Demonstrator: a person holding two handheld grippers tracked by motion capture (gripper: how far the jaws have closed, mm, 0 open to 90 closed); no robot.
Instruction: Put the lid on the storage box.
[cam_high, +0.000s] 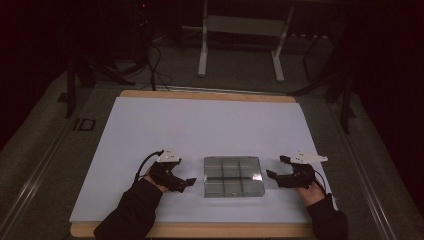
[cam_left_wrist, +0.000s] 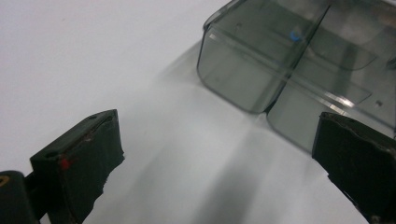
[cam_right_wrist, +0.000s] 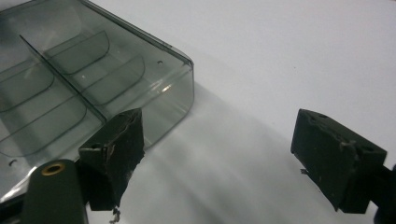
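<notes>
I'm holding a gripper in each hand over the white sheet (cam_high: 165, 125) on the table (cam_high: 210, 95), one on each side of the clear box (cam_high: 233, 176). The box is sitting flat on the sheet near my edge, roughly midway between my hands, its thin dividers splitting it into compartments; I'm not seeing anything inside them.

My left gripper (cam_high: 189, 182) is pointing right at the box's left side, close but apart from it. In the left gripper view its jaws are standing wide apart, nothing between them but bare sheet, with a rounded corner of the box (cam_left_wrist: 280, 60) just ahead and one jaw tip overlapping the box wall in the picture; I can't tell if it's touching.

My right gripper (cam_high: 276, 168) is pointing left at the box's right side, also near but apart in the high view. In the right gripper view its jaws are spread wide too, gripping nothing, with the box corner (cam_right_wrist: 93, 65) sitting just behind one jaw and bare sheet between them.

My dark sleeves (cam_high: 127, 212) are coming in from the bottom edge.
</notes>
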